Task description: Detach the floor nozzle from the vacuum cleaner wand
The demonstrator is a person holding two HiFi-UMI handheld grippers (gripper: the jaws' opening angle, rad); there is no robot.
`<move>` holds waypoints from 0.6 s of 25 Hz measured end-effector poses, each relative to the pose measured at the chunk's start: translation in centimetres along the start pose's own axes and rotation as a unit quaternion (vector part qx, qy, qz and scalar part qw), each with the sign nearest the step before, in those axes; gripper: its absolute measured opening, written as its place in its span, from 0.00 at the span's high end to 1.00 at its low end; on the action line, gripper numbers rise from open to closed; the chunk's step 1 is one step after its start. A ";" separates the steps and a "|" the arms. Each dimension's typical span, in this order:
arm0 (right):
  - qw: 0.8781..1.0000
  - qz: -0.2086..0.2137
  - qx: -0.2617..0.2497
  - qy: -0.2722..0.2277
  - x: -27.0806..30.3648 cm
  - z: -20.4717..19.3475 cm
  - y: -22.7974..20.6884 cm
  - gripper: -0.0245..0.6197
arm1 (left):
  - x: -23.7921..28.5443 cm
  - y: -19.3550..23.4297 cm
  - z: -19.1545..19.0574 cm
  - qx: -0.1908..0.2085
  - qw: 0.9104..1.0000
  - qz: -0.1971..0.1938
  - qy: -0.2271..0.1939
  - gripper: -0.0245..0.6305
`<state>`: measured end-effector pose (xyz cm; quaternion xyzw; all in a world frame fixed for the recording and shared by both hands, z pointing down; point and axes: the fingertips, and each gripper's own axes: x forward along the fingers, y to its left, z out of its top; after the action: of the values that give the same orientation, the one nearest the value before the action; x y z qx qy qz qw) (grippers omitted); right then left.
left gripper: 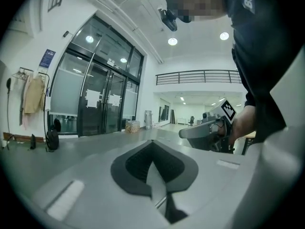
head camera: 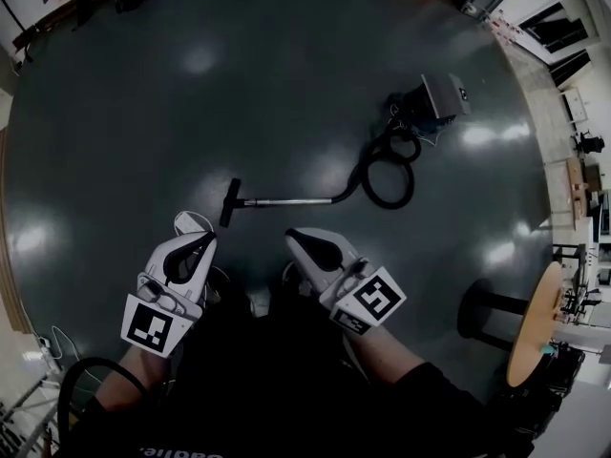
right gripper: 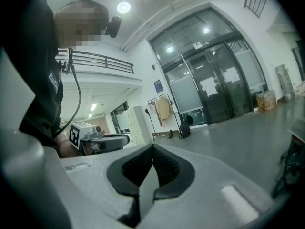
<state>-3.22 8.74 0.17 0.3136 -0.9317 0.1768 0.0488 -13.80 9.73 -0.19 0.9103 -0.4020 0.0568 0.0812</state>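
Note:
The vacuum cleaner lies on the dark floor in the head view. Its black floor nozzle [head camera: 229, 202] sits on the left end of the silver wand [head camera: 286, 201]. A black hose [head camera: 389, 175] loops back to the blue-grey body [head camera: 434, 101]. My left gripper [head camera: 202, 239] and right gripper [head camera: 291, 237] hover side by side nearer to me than the nozzle, apart from it, both shut and holding nothing. The left gripper view shows shut jaws, with the right gripper [left gripper: 209, 130] beside them. The right gripper view shows its own shut jaws, with the left gripper [right gripper: 102, 141] to the side.
A round wooden table [head camera: 535, 322] and a dark stool [head camera: 487, 308] stand at the right. A black cable [head camera: 81, 380] curls at the lower left. Glass doors [left gripper: 100, 101] and a coat rack [right gripper: 164, 109] line the hall's walls.

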 end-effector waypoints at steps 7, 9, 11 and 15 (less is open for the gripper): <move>0.999 0.024 0.003 0.025 1.2 -3.2 -3.3 0.96 | 3.4 1.3 -4.4 0.057 0.997 0.012 0.053 0.96; 0.999 0.033 -0.004 0.026 1.5 -3.9 -4.8 0.96 | 4.6 1.2 -5.8 0.085 0.994 0.008 0.074 0.96; 0.998 0.031 -0.009 0.044 1.7 -5.6 -6.5 0.96 | 5.7 1.4 -7.4 0.093 0.991 0.011 0.093 0.96; 0.997 0.032 0.000 0.068 2.4 -8.9 -9.7 0.94 | 8.2 2.3 -10.6 0.099 0.987 0.027 0.120 0.96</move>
<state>0.52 3.36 11.82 0.2708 -0.9357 0.1993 0.1066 -10.40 4.35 11.81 0.8892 -0.4061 0.2074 0.0366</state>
